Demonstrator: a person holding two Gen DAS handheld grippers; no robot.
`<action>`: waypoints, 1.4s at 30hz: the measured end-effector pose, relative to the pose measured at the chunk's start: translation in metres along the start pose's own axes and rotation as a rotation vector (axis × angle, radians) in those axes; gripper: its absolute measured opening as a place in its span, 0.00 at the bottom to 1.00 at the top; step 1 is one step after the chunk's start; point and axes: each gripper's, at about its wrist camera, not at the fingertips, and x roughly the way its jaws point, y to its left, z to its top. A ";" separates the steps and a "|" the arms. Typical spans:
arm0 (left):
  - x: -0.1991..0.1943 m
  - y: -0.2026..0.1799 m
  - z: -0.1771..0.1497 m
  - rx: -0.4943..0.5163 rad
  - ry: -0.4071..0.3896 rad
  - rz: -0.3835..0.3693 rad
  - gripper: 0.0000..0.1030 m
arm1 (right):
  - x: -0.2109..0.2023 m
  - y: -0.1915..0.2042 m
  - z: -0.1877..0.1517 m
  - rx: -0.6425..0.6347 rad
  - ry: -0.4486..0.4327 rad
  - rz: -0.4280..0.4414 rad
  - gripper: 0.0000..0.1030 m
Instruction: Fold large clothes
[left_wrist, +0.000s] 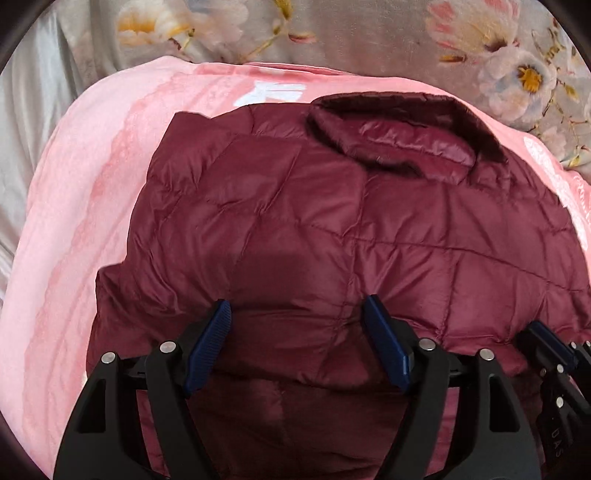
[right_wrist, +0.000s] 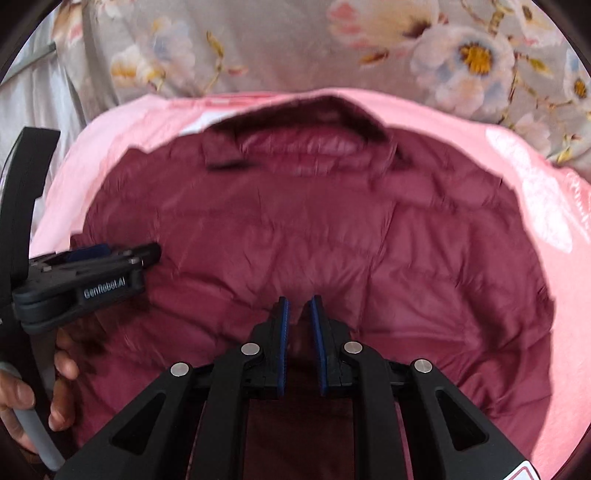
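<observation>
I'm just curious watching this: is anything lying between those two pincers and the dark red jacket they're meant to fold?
Nothing visible. The left gripper and the right gripper both sit directly over the quilted jacket, spread on the pink blanket.

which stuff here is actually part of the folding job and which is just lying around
Part of the job:
- maroon quilted jacket, lying spread out
- left gripper, jaws open over the jacket
- right gripper, jaws nearly closed; grip on fabric unclear

Just lying about:
- pink blanket under the jacket
- floral sheet behind it
</observation>
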 end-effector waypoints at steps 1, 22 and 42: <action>0.001 0.001 -0.004 0.002 -0.009 -0.001 0.72 | 0.001 -0.001 -0.004 0.000 -0.001 0.003 0.13; -0.002 -0.004 -0.017 0.017 -0.072 0.054 0.78 | 0.004 0.007 -0.008 -0.029 -0.020 -0.039 0.13; 0.062 0.002 0.126 -0.160 0.133 -0.302 0.71 | 0.090 -0.104 0.125 0.385 0.055 0.170 0.51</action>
